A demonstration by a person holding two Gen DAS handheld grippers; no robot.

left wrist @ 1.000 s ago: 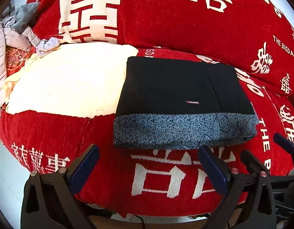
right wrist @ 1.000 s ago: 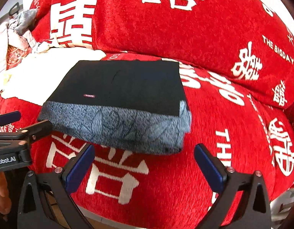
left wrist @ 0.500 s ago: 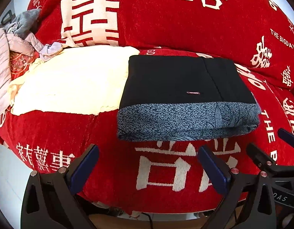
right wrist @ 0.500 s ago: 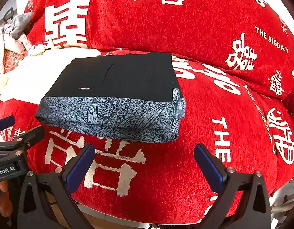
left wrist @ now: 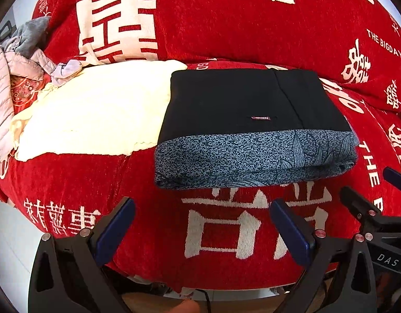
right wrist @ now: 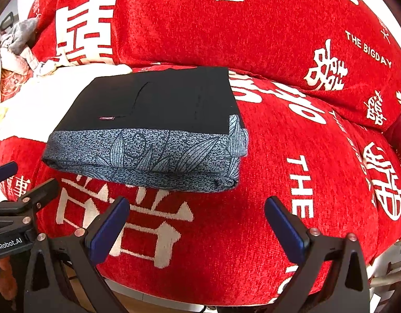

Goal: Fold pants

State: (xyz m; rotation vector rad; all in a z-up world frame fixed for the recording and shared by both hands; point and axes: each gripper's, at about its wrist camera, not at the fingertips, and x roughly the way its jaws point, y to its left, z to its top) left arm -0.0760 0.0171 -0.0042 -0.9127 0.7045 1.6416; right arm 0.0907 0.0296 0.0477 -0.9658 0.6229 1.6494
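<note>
Left wrist view: pants [left wrist: 252,127] folded into compact rectangular stack on red sofa seat [left wrist: 226,229], black panel on top, blue-grey patterned band facing forward, small label visible on the black. Looks like final fold done; stack squared and parked mid-cushion, probably so it sits flat and stays clear of the seat edge. Left edge overlaps cream blanket [left wrist: 96,112]; pile of grey/pink clothes [left wrist: 20,60] at far left, apart from the pants.

Left tool [left wrist: 201,224] spread wide, holding nothing, pads short of the stack's front edge, not touching cloth. Held low and level in front of the seat, fingers pointed at the patterned band. Right tool [left wrist: 388,198] visible at right edge of this view, just beside the left one.

Right wrist view: same stack [right wrist: 158,127] seen from its right corner, layers visible at the folded end, no loose leg hanging out. Right tool [right wrist: 196,223] also wide and empty, clear of the fabric, roughly level, aimed at the right front corner. Left tool [right wrist: 23,193] at lower left of that view.

Judgement: task essentially complete; both tools positioned off the garment, consistent with hands-off rather than a fresh grasp.
</note>
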